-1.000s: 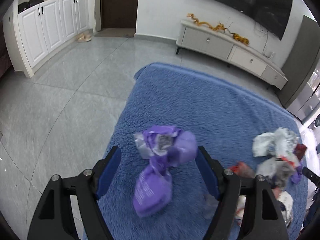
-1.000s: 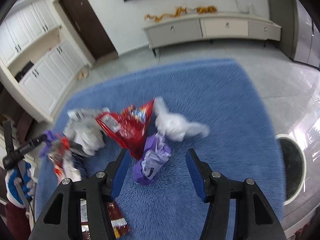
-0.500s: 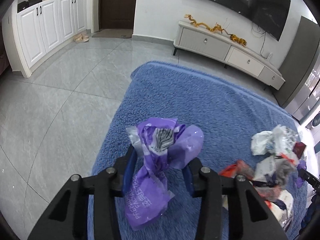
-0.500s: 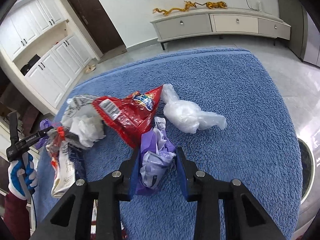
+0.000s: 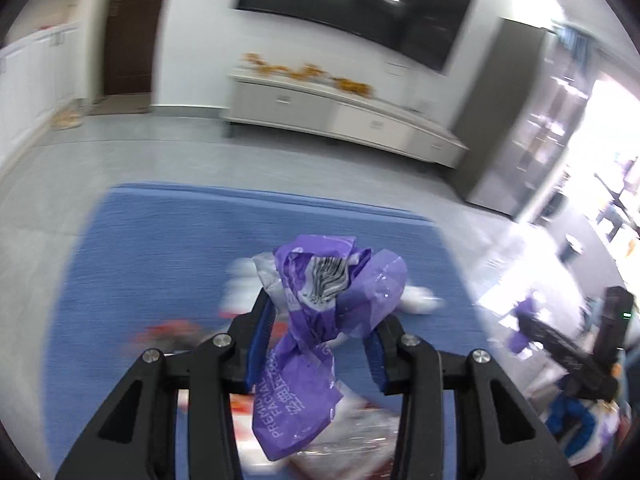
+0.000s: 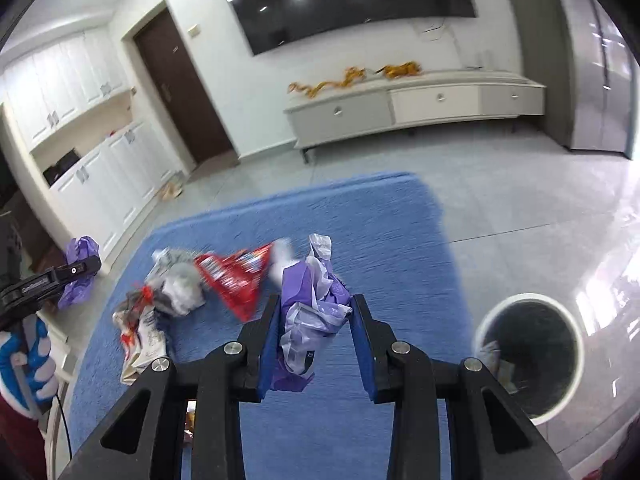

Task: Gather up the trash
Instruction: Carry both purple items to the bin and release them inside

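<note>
Right gripper view alone shows bin beside rug.

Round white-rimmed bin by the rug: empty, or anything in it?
Not empty. In the right wrist view the round white-rimmed bin has crumpled pale wrappers against its left inner wall; the rest of the interior looks dark.

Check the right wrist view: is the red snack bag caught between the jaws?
No. The right gripper is clamped on a crumpled purple wrapper, while the red snack bag lies on the blue rug beyond it.
</note>
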The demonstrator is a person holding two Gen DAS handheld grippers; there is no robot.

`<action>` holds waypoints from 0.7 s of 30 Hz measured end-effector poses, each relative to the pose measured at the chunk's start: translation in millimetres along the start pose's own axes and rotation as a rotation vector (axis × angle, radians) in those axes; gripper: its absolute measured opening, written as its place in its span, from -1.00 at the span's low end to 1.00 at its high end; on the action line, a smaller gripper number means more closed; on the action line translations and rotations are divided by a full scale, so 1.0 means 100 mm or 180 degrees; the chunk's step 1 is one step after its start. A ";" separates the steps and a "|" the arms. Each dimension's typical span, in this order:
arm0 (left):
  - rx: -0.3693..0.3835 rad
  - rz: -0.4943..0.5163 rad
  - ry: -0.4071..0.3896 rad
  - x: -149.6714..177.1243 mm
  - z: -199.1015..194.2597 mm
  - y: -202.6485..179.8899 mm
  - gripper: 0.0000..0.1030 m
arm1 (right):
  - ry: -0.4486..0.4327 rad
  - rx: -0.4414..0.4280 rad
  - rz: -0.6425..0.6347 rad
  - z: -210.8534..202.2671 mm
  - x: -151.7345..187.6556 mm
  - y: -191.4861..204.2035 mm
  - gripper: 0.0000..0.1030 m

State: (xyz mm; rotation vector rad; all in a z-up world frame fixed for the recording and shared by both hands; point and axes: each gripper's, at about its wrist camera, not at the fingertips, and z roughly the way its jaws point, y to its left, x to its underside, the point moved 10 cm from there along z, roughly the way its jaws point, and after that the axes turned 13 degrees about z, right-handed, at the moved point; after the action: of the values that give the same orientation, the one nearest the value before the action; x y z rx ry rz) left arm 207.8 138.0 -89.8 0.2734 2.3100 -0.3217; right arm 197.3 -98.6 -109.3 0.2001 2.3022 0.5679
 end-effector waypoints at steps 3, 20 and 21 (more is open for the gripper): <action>0.0338 0.0175 0.0136 -0.13 0.28 -0.74 -0.23 | -0.0125 0.0092 0.0170 -0.22 -0.15 -0.36 -0.38; 0.1008 0.0744 0.1140 0.00 2.24 -3.35 -0.13 | 0.0075 0.1026 0.1072 -0.25 -0.51 -2.68 -0.36; 0.1059 0.0725 0.1187 0.02 2.33 -3.42 -0.10 | 0.0120 0.1050 0.1115 -0.19 -0.49 -2.77 -0.35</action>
State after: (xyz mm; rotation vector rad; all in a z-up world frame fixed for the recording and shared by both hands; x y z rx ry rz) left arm 263.6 -258.0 -196.8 0.8160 2.5463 -0.5794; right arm 225.8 -366.5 -192.2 0.7677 2.4016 0.3580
